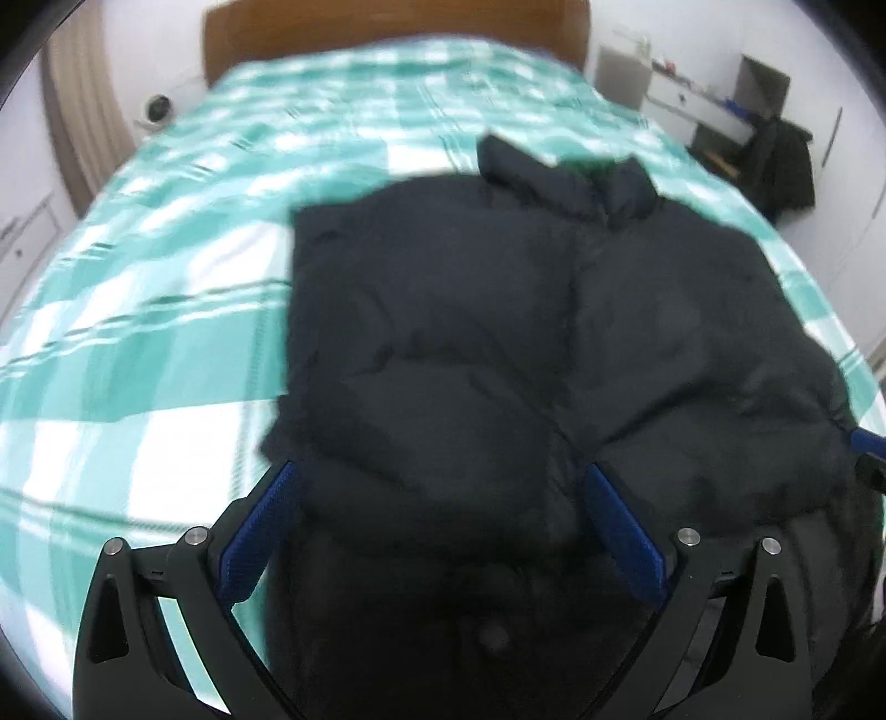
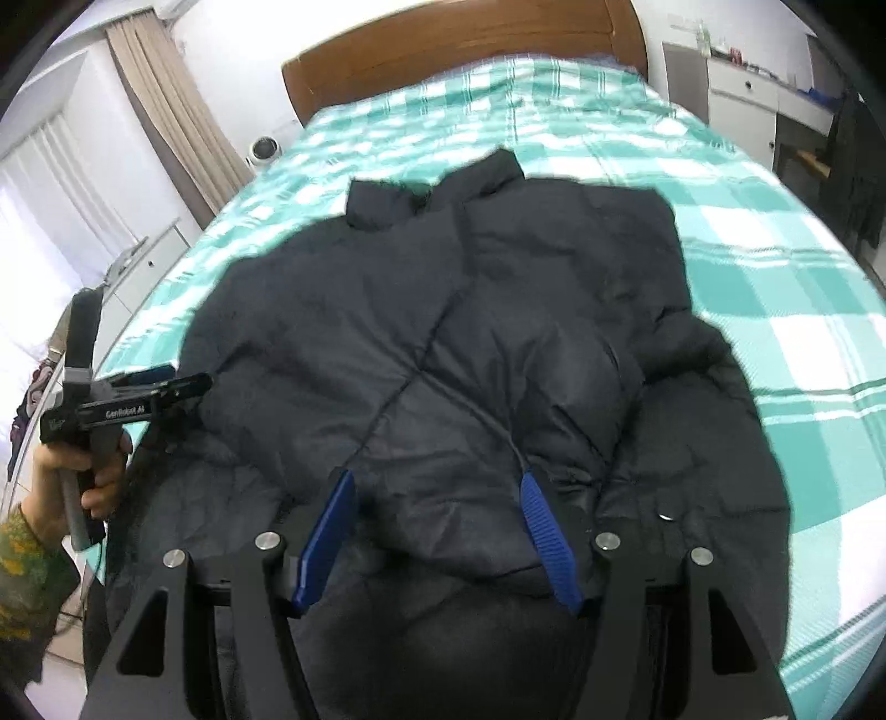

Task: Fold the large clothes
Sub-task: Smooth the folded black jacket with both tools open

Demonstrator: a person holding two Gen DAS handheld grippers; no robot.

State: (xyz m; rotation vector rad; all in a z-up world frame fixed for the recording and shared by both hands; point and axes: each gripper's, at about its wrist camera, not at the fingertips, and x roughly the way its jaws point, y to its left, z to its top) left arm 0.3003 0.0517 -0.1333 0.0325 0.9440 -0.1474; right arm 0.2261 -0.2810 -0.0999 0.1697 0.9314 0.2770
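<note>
A dark puffy jacket (image 2: 443, 343) lies spread on the bed (image 2: 775, 266), front up, collar (image 2: 498, 166) toward the far wooden headboard (image 2: 459, 50) and hem toward the near edge where the person stands. Its sides look already brought in toward the middle — the left edge runs fairly straight in the left wrist view, while on the right a rounded bulge of sleeve spills out past the body. I'd judge the lengthwise fold is the part in hand, with the near hem the thing to lift next.

The right gripper (image 2: 437, 493) hovers over the near middle of the jacket, its blue pads spread with only jacket surface showing between them, nothing pinched. The left gripper (image 1: 437, 487) hangs over the near left part of the jacket, jaws wide apart as well, empty; from the right wrist view it shows side-on at the left bed edge, held in the person's hand (image 2: 105, 476). Both tools sit low and near the hem — well placed to take its two corners and carry them toward the collar. The puffy fill will likely spring back, so the fold may need pressing down.
</note>
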